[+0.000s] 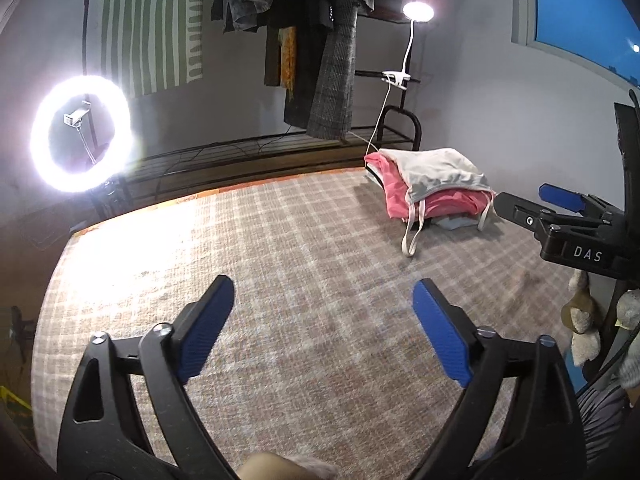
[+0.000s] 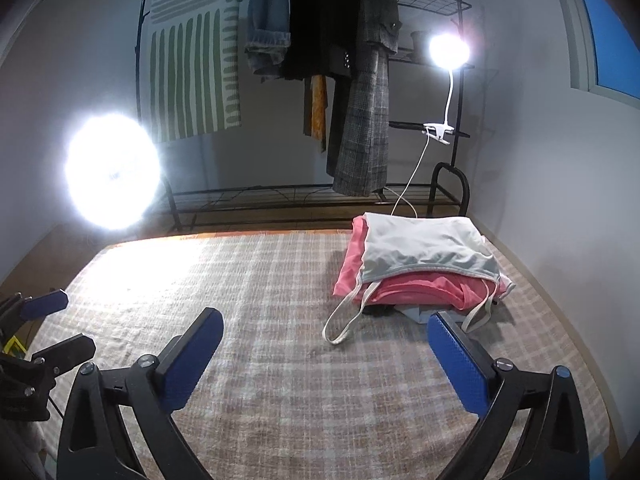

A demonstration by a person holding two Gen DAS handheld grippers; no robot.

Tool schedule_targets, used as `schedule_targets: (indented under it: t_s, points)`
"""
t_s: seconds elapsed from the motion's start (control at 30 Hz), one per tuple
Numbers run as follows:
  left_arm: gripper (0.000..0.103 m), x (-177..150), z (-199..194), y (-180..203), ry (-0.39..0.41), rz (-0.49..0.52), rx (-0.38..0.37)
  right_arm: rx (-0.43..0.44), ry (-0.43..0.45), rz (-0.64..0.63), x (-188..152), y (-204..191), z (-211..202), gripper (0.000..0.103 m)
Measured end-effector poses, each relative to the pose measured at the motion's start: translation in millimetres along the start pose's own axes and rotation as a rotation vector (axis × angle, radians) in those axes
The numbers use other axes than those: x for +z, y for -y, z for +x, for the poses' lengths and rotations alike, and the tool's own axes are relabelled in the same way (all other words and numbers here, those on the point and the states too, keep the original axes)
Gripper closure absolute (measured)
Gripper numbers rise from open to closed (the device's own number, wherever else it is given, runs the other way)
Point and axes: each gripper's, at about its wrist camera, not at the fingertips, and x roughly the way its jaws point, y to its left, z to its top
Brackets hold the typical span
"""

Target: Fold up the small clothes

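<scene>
A stack of folded small clothes lies at the far right of the plaid-covered bed (image 1: 280,264) (image 2: 280,360). A white camisole (image 1: 438,172) (image 2: 424,246) lies on top, its straps (image 1: 412,236) (image 2: 344,324) hanging over the front. Pink garments (image 1: 452,202) (image 2: 416,286) lie under it, with a pale blue piece (image 2: 420,314) at the bottom. My left gripper (image 1: 324,304) is open and empty above the bed's middle. My right gripper (image 2: 326,336) is open and empty, just in front of the stack; it also shows in the left wrist view (image 1: 532,200).
A bright ring light (image 1: 80,134) (image 2: 112,172) stands beyond the bed's far left. A black clothes rack (image 1: 312,52) (image 2: 340,80) with hanging garments and a clip lamp (image 1: 418,12) (image 2: 448,50) stands behind. A grey wall (image 2: 560,184) runs close along the right.
</scene>
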Motion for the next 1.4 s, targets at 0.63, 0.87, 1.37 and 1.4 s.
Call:
schedule_targets:
  t_s: [0.63,0.87,1.37,1.4]
  points:
    - [0.0,3,-14,-3,0.053,-0.016,0.038,-0.006,0.013,0.024,0,5,-2,0.0]
    - [0.0,6,-19,-1,0.075,0.0,0.038,-0.011,0.022,0.025,0,2,-5,0.0]
    - [0.0,5,-18,3,0.068,0.015,0.028,-0.01,0.02,0.03,-1,2,-6,0.0]
    - [0.0,4,-18,2,0.067,0.016,0.026,-0.009,0.019,0.031,-1,2,-6,0.0]
